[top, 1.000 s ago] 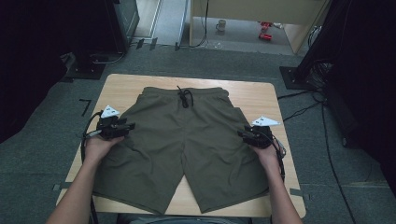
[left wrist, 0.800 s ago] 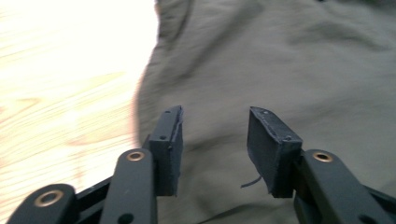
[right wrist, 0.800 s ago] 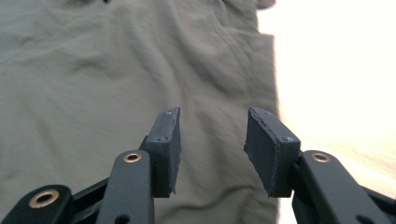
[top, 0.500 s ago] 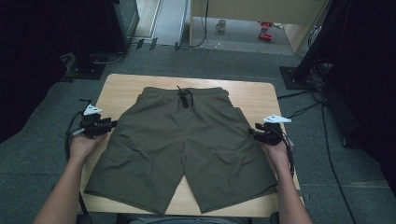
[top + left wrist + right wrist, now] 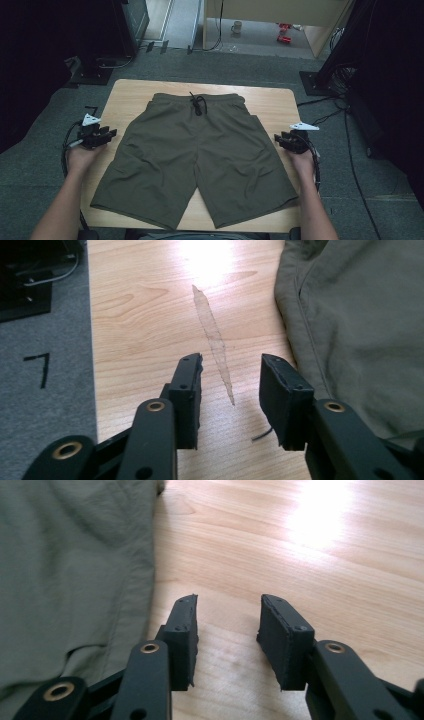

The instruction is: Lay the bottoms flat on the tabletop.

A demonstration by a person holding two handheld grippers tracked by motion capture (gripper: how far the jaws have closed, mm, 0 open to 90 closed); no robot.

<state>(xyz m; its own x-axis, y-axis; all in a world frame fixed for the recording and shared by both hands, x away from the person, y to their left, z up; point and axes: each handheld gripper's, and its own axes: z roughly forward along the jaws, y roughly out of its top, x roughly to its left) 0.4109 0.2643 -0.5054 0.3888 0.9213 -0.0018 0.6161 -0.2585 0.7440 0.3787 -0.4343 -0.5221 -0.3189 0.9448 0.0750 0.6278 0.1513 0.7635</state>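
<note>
Light wooden table [image 5: 135,95] on grey carpet [image 5: 40,165], clear tape strip [image 5: 214,337] stuck to the top. Black L-mark [image 5: 39,367] on carpet beside it. Behind: white mug [image 5: 236,27], red objects [image 5: 284,32], black cables [image 5: 345,145] trailing right.

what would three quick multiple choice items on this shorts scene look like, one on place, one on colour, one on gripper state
1. Where does the left gripper sit?
A. beside the shorts' side edge, over bare table
B. on the waistband
C. between the leg openings

2. What colour are the shorts?
A. navy
B. olive green
C. white

3. How do the right gripper's jaws stand?
A. shut on the fabric
B. shut on the drawstring
C. open and holding nothing

Answers: 1 A, the left gripper view shows wood between its jaws and fabric off to one side. 2 B, the cloth reads olive in every view. 3 C, the right gripper view shows a bare wood gap between the jaws.
</note>
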